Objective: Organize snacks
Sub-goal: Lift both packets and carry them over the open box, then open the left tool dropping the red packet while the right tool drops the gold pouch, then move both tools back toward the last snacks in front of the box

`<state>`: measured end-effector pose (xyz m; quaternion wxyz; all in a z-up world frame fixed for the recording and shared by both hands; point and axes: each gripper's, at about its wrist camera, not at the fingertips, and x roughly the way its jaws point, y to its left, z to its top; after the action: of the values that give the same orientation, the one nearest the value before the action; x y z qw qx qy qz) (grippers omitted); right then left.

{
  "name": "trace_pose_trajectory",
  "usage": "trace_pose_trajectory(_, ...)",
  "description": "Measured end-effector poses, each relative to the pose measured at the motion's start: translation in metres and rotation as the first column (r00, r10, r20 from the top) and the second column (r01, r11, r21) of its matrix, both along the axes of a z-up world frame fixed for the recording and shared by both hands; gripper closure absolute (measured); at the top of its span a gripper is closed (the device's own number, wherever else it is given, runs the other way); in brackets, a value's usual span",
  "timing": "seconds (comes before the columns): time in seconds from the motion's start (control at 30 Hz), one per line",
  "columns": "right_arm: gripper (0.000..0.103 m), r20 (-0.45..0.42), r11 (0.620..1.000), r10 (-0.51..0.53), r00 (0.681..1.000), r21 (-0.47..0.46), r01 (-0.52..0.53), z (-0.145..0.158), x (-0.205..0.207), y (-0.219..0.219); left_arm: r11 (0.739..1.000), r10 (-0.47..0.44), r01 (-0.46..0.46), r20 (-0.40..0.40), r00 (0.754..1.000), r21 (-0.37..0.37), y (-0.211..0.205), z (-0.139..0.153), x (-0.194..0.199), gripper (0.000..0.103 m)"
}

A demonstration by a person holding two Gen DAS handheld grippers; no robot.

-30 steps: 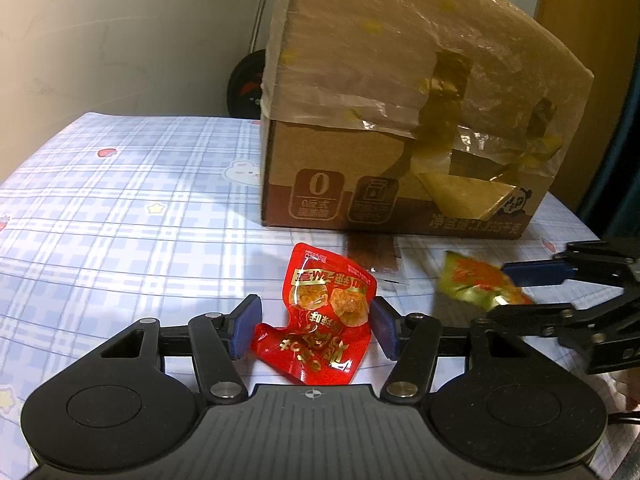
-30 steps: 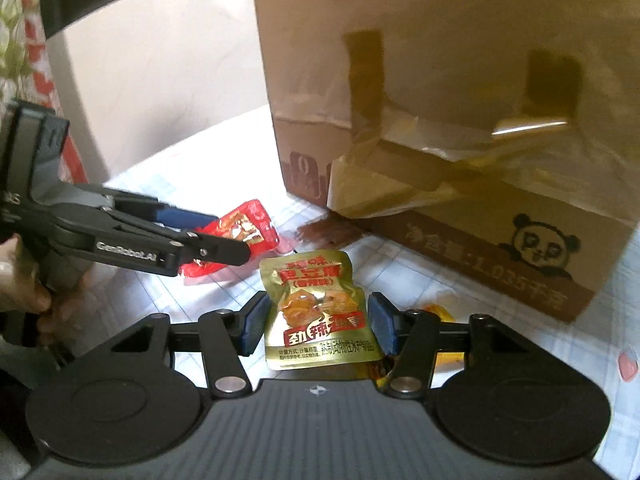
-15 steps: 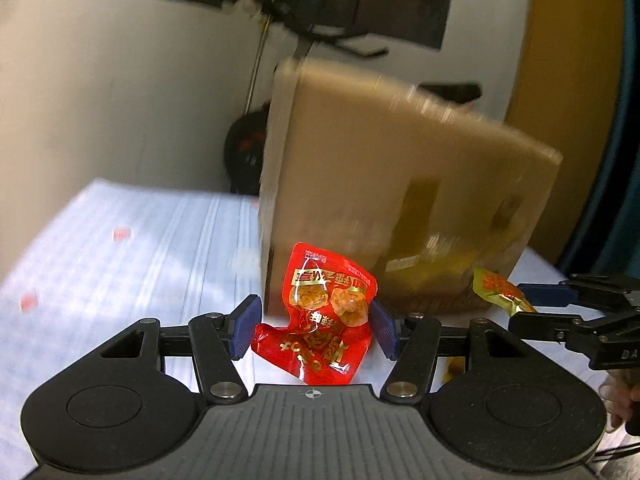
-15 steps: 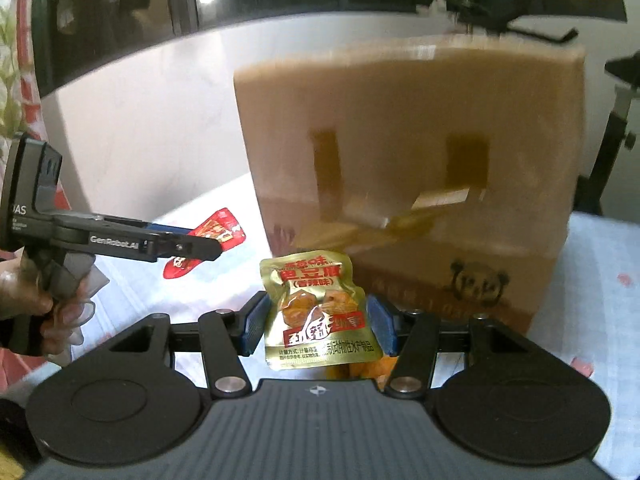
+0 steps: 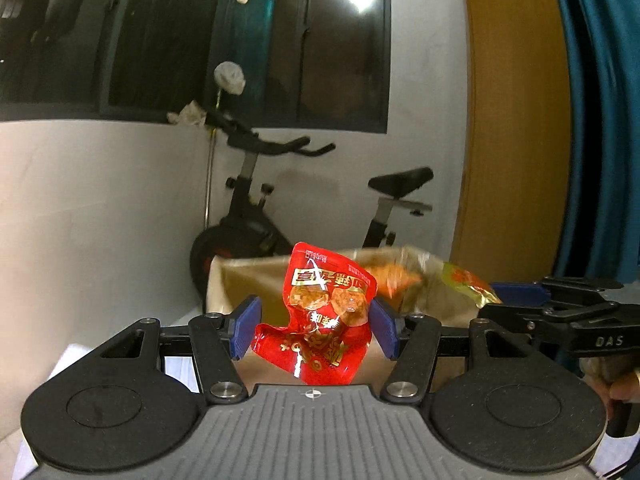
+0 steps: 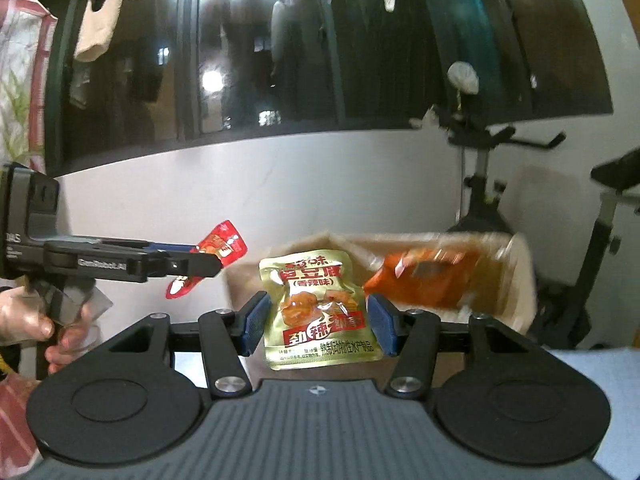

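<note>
My left gripper (image 5: pixel 314 328) is shut on a crumpled red snack packet (image 5: pixel 320 320), held up in the air level with the open top of the cardboard box (image 5: pixel 248 276). My right gripper (image 6: pixel 316 322) is shut on a gold snack packet (image 6: pixel 316 312), also raised in front of the box (image 6: pixel 520 264). Inside the box lies an orange bag (image 6: pixel 424 280). Each gripper shows in the other's view: the right one (image 5: pixel 516 292) with the gold packet (image 5: pixel 466 282) at the right, the left one (image 6: pixel 192 260) with the red packet (image 6: pixel 220 246) at the left.
An exercise bike (image 5: pixel 256 216) stands behind the box against a white wall under a dark window (image 6: pixel 320 48). A yellow door (image 5: pixel 516 120) and a teal curtain (image 5: pixel 600 100) are at the right. A person's hand (image 6: pixel 24 320) grips the left handle.
Both grippers have risen from near the tablecloth up to the box's rim, each keeping its packet. The views now look over the open top of the box; the table has dropped out of sight.
</note>
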<state>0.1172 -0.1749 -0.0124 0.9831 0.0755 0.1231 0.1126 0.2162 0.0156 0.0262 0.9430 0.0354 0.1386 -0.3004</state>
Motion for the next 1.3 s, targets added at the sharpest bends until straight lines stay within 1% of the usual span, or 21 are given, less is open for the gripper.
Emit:
trace_pose_trajectory(0.1,0.046,0.017,0.999,-0.045,0.999,0.002,0.045,0.013,0.02,-0.01,1.0,-0.014,0.014,-0.022,1.0,0.011,-0.02,0.002,0.026,0.041)
trace_pose_trajectory(0.17,0.046,0.01,0.998,-0.066,0.998,0.005,0.066,0.018,0.037,-0.016,1.0,-0.005,0.005,-0.05,0.999,0.019,-0.03,0.001,0.041,0.041)
trace_pose_trajectory(0.27,0.046,-0.032,0.99,-0.136,0.99,0.013,0.137,0.017,0.063,-0.027,0.999,0.014,-0.011,-0.063,0.998,0.042,-0.04,-0.001,0.052,0.041)
trace_pose_trajectory(0.33,0.046,-0.07,0.981,-0.188,0.98,0.032,0.19,0.015,0.076,-0.036,0.997,0.024,-0.019,-0.071,0.997,0.071,-0.045,-0.004,0.058,0.037)
trace_pose_trajectory(0.47,0.041,-0.139,0.956,-0.285,0.948,0.032,0.292,0.007,0.08,-0.046,0.99,0.049,-0.037,-0.086,0.995,0.134,-0.052,-0.009,0.068,0.033)
trace_pose_trajectory(0.57,0.033,-0.168,0.95,-0.296,0.94,0.049,0.307,0.002,0.075,-0.052,0.99,0.068,-0.054,-0.108,0.992,0.129,-0.04,-0.012,0.07,0.033)
trace_pose_trajectory(0.6,0.032,-0.168,0.95,-0.295,0.94,0.051,0.308,0.002,0.071,-0.054,0.991,0.073,-0.059,-0.116,0.991,0.119,-0.036,-0.012,0.069,0.033)
trace_pose_trajectory(0.73,0.032,-0.154,0.956,-0.279,0.948,0.051,0.289,0.003,0.061,-0.055,0.995,0.063,-0.053,-0.116,0.991,0.084,-0.024,-0.009,0.06,0.033)
trace_pose_trajectory(0.93,0.032,-0.105,0.961,-0.268,0.958,0.045,0.274,0.0,0.028,-0.047,0.995,0.06,-0.051,-0.091,0.994,0.089,0.002,-0.007,0.03,0.033)
trace_pose_trajectory(1.0,0.032,-0.09,0.96,-0.272,0.958,0.044,0.276,-0.002,0.016,-0.044,0.995,0.066,-0.059,-0.087,0.994,0.082,0.013,-0.01,0.02,0.033)
trace_pose_trajectory(1.13,0.032,-0.072,0.959,-0.276,0.958,0.045,0.28,-0.009,-0.006,-0.038,0.996,0.08,-0.074,-0.117,0.99,0.056,0.034,-0.022,0.003,0.033)
trace_pose_trajectory(1.2,0.032,-0.087,0.959,-0.27,0.959,0.063,0.276,-0.017,-0.015,-0.036,0.995,0.093,-0.085,-0.135,0.987,0.059,0.042,-0.032,-0.003,0.033)
trace_pose_trajectory(1.3,0.032,-0.146,0.958,-0.253,0.956,0.102,0.269,-0.033,-0.024,-0.033,0.992,0.11,-0.098,-0.159,0.981,0.078,0.05,-0.047,-0.006,0.033)
